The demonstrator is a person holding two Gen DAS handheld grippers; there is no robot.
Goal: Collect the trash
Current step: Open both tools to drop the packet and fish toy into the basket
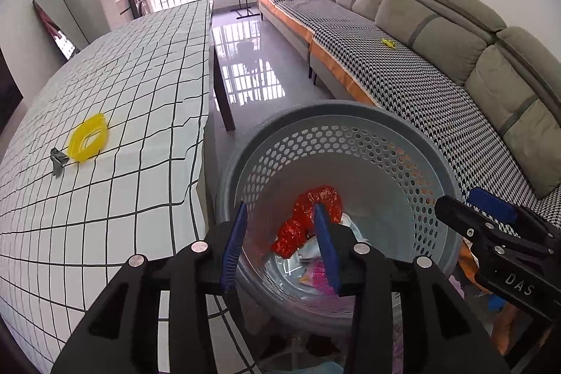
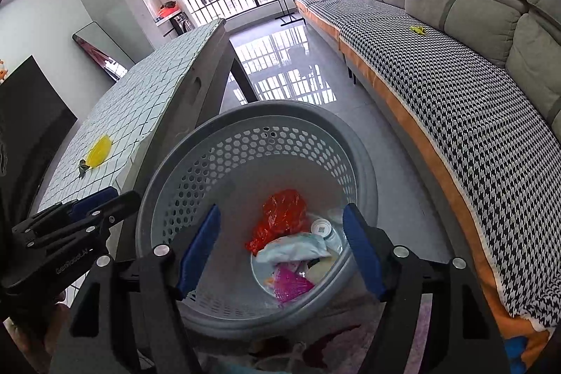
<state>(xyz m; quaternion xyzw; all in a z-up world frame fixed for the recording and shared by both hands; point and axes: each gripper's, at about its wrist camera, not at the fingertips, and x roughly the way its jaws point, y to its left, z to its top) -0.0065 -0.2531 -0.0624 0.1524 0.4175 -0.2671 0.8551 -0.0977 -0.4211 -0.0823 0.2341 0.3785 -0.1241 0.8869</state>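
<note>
Tablecloth (image 1: pixel 115 76), white with a black grid, covered the table at left. On it lay a yellow ring-shaped plastic piece (image 1: pixel 87 138) with a small grey crumpled scrap (image 1: pixel 58 159) touching its near-left edge; both were trash not yet collected.

Left gripper (image 1: pixel 280 235) hung over the basket, blue-padded jaws partly apart, nothing between them.

Grey perforated plastic basket (image 1: pixel 350 114) stood just right of the table edge, holding a crumpled red plastic bag (image 1: pixel 308 216), white wrappers and a pink piece.

Right gripper (image 2: pixel 280 246) hung beside it over the basket, jaws wider, also empty.

Relation for the coming move, as judged: remaining trash lay leftward and farther away, nearer the left gripper; the ring's long axis ran diagonally toward the far right.
</note>
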